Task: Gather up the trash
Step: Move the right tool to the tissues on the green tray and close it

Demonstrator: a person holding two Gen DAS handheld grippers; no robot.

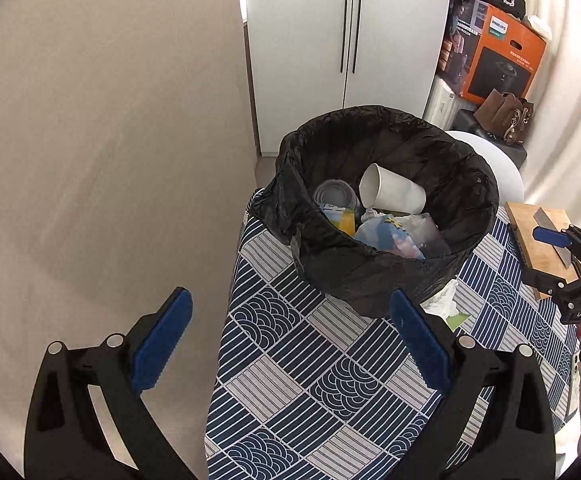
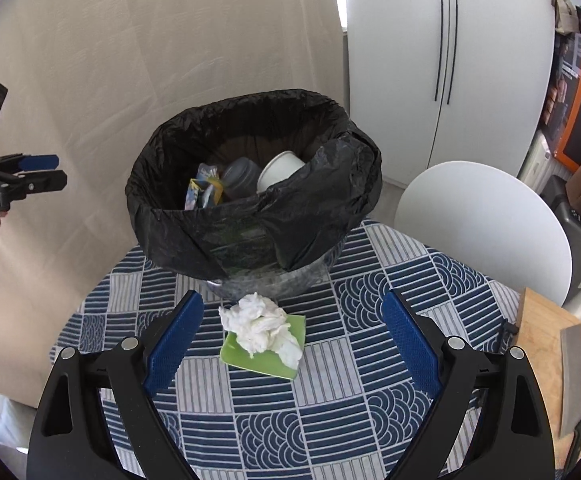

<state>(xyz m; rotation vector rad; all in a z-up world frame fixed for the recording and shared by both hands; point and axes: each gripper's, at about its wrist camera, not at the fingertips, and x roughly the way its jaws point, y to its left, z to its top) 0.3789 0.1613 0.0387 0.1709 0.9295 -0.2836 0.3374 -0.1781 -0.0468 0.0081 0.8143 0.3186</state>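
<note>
A bin lined with a black bag (image 1: 370,272) (image 2: 250,232) stands on the blue patterned tablecloth (image 1: 310,380) (image 2: 330,400). Inside it lie a white paper cup (image 1: 392,191) (image 2: 278,170), a clear plastic cup (image 1: 336,196) and wrappers (image 1: 390,236). A crumpled white tissue (image 2: 260,326) lies on a green paper (image 2: 274,364) in front of the bin; it also shows in the left wrist view (image 1: 444,300). My right gripper (image 2: 290,340) is open and empty, its fingers on either side of the tissue, a little nearer than it. My left gripper (image 1: 290,340) is open and empty, at the table's left edge near the bin.
A wooden cutting board (image 2: 546,344) (image 1: 538,236) with a cleaver (image 2: 572,380) lies on the table at the right. A white chair (image 2: 486,224) stands behind the table. A beige curtain (image 1: 90,160) hangs at the left. Boxes and bags (image 1: 494,64) stand beside a white cabinet (image 1: 330,40).
</note>
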